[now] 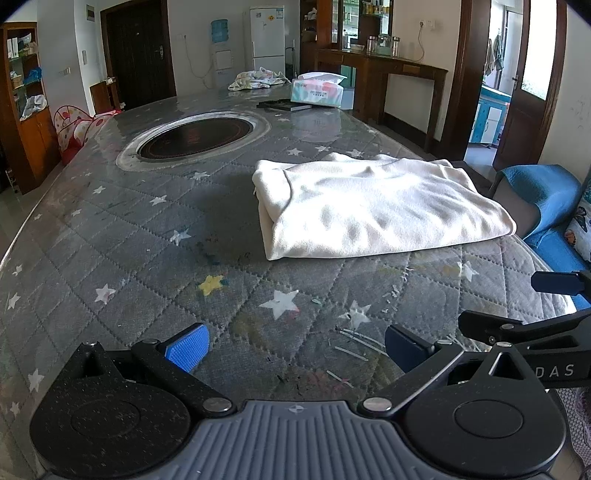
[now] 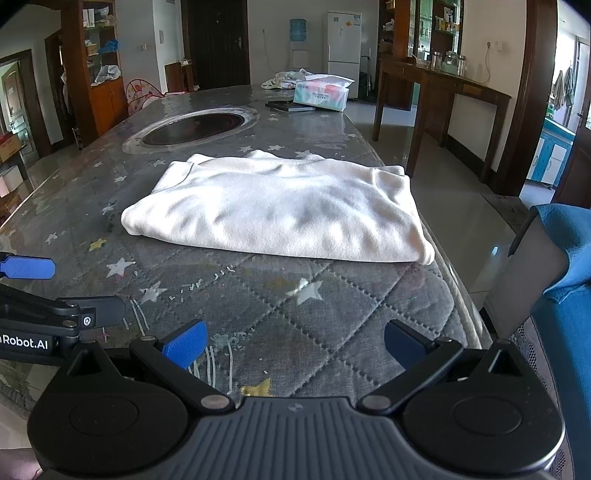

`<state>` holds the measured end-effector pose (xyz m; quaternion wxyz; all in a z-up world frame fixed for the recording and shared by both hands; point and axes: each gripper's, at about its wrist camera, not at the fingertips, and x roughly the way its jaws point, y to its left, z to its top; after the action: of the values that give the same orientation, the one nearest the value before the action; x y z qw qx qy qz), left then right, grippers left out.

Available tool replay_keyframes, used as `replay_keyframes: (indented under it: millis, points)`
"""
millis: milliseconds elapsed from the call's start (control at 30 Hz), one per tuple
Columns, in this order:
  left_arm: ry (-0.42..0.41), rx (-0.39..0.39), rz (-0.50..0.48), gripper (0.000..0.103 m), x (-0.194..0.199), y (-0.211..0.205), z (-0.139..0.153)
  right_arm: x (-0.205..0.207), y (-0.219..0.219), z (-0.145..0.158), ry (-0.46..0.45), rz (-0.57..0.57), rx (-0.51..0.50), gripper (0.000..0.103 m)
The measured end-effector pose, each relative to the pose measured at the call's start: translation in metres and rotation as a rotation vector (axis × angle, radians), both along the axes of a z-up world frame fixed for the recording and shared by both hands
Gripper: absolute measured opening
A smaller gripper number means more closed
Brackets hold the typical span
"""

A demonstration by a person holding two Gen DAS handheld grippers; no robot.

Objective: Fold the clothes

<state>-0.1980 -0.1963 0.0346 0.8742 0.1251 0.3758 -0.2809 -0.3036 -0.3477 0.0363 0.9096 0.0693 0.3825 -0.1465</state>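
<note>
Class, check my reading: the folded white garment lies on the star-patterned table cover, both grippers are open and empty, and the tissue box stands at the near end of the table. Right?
Not quite. The tissue box stands at the far end of the table, as the right wrist view shows. The rest holds: the white garment lies folded, and the left gripper and right gripper are open and empty.

Your left wrist camera sits low over the table's (image 1: 110, 229) near end, facing down its length; your right wrist camera looks the same way from just to its right. Both share the folded white garment (image 1: 373, 206) (image 2: 280, 210), which lies near, and the fridge (image 1: 266, 35) (image 2: 343, 37) far behind.
</note>
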Motion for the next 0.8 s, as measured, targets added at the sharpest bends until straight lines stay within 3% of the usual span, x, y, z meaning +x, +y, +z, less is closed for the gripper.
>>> replay_keyframes:
  millis: [800]
  points:
    - [0.006,-0.013,0.019,0.103,0.0098,-0.0001,-0.0012,0.0079,-0.0018,-0.0058,0.014,0.007,0.012,0.103]
